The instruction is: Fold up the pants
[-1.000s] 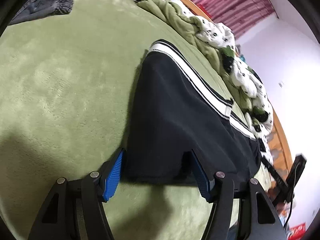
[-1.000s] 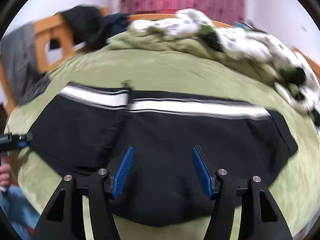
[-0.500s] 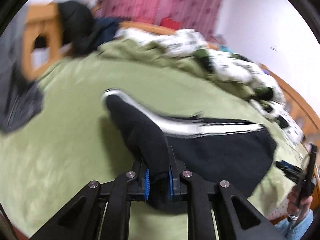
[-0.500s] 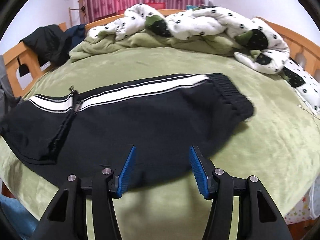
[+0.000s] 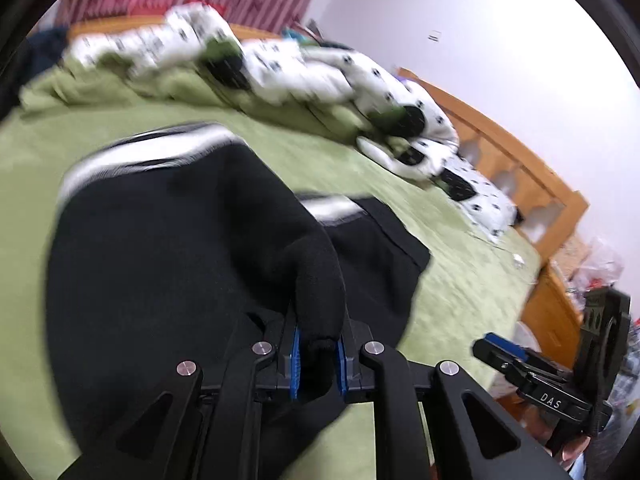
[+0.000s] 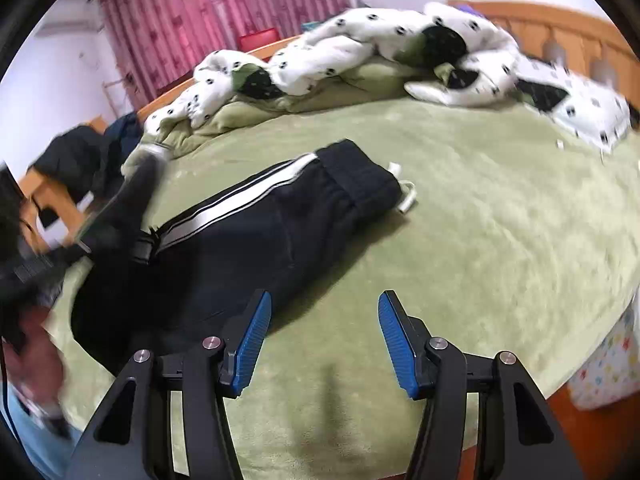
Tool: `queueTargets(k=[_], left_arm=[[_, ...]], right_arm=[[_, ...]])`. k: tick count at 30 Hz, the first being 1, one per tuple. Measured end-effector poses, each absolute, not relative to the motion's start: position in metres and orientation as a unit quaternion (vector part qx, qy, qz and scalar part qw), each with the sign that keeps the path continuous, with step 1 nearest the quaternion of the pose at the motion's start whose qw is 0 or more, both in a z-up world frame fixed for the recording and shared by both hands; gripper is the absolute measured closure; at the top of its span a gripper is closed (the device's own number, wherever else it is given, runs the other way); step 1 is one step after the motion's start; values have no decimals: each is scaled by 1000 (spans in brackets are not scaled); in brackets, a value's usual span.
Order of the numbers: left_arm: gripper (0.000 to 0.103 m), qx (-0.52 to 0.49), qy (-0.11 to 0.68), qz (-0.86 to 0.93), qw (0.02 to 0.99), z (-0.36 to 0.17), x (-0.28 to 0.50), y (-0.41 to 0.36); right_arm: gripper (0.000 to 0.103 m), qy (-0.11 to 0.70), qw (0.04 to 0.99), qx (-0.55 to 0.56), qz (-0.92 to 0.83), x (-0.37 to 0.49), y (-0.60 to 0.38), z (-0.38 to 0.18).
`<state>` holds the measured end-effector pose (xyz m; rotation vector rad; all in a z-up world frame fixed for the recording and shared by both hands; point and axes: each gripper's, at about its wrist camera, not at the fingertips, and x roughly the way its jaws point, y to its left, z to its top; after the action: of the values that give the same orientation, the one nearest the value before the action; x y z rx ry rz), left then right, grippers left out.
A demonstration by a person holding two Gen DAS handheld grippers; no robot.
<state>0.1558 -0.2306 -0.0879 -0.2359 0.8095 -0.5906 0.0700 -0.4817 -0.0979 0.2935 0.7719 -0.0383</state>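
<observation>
Black pants point(image 6: 248, 232) with white side stripes lie on the green bed cover point(image 6: 500, 216), waistband toward the far right with a white drawstring. In the left wrist view my left gripper point(image 5: 317, 364) is shut on a bunched end of the pants point(image 5: 168, 272) and holds it lifted over the rest of the garment. My right gripper point(image 6: 322, 344) is open and empty, just above the cover beside the pants' near edge. It also shows in the left wrist view point(image 5: 520, 364), low at the right.
A white spotted duvet point(image 6: 360, 48) and a green blanket are heaped along the far side of the bed. A wooden bed frame point(image 5: 520, 160) runs along the right. Dark clothes hang on a wooden rail point(image 6: 80, 156) at the left. Red curtains hang behind.
My left gripper closed on the leg end of the pants, lifted it and is carrying it across toward the waistband. My right gripper drew back off the pants, still open.
</observation>
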Motion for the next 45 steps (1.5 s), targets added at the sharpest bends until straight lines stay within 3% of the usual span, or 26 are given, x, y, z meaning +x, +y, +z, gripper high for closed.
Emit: queueTargets(k=[4,6,8,9,15,21,23,24,27,35,45], left_arm=[[81,-65,438,-283,851,-112,144,-255],[73,-65,418,-290,858,-103,130,-244],[49,-70,395,-289,869,-89,117,-224],[46,-71,386,-285,875,-83,114,-214],[45,-49,376,-189,906,-74,93,-132],[44,-79,437,-153,883,-123,71,-89],[44,-75,450,-148,877,-138,70,-95],[44,-72,453,-146,876,-144,71,-101],[44,-79,440,-129,885,-146,77,-116],[44,-145,423,-99,889,-155,96,-142],[44,-145,421,-153,882,-145,97,-167]], right_arm=[[48,390,906,167,-9,78,-486,-104],[48,392,906,157,-1,80,-478,-105],[47,393,907,148,12,84,-467,-106],[47,395,906,150,27,88,-460,-107],[38,416,887,177,92,127,-425,-113],[38,489,857,133,92,198,-398,-142],[49,513,841,138,102,214,-392,-158],[70,515,838,142,113,217,-388,-161],[81,486,854,114,149,217,-376,-140],[83,358,905,154,174,199,-412,-53],[84,325,922,183,102,199,-504,-55]])
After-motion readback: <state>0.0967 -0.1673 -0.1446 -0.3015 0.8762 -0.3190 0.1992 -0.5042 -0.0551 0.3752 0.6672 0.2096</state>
